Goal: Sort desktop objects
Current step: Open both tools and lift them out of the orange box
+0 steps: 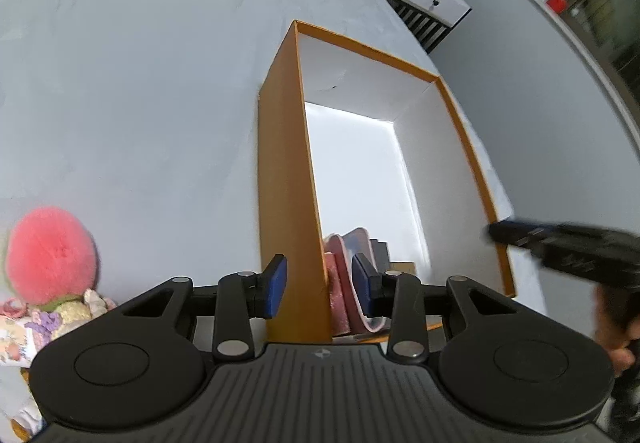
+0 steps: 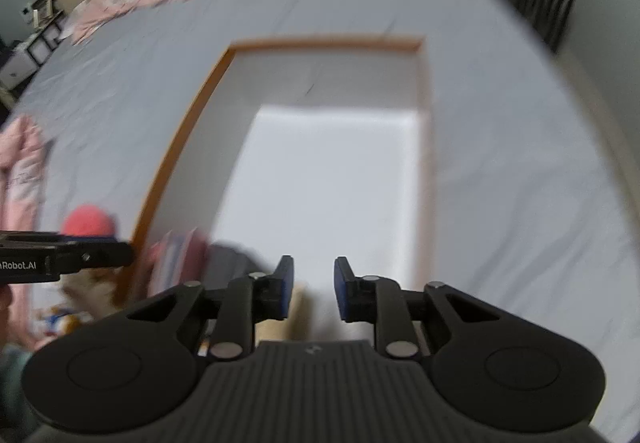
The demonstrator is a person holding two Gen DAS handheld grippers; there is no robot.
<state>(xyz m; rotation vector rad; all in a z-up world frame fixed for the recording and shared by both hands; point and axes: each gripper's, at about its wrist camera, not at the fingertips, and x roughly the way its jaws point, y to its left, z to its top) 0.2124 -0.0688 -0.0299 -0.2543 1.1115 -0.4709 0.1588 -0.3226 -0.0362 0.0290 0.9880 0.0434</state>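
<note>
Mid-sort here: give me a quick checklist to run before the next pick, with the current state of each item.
1. Left claw free of load: ok, jaws apart, nothing between them.
2. Right claw free of load: ok, jaws apart and nothing held.
3. Orange box open to receive items: ok, no lid, most of the white floor bare.
4. Items already sorted stay inside: ok, pink items stand at the near end of the box.
5. Next object located: ok, a pink fluffy ball lies on the sheet outside the box, on the left.
6. Right wrist view sharp enough to aim: not ok, it is motion-blurred.
</note>
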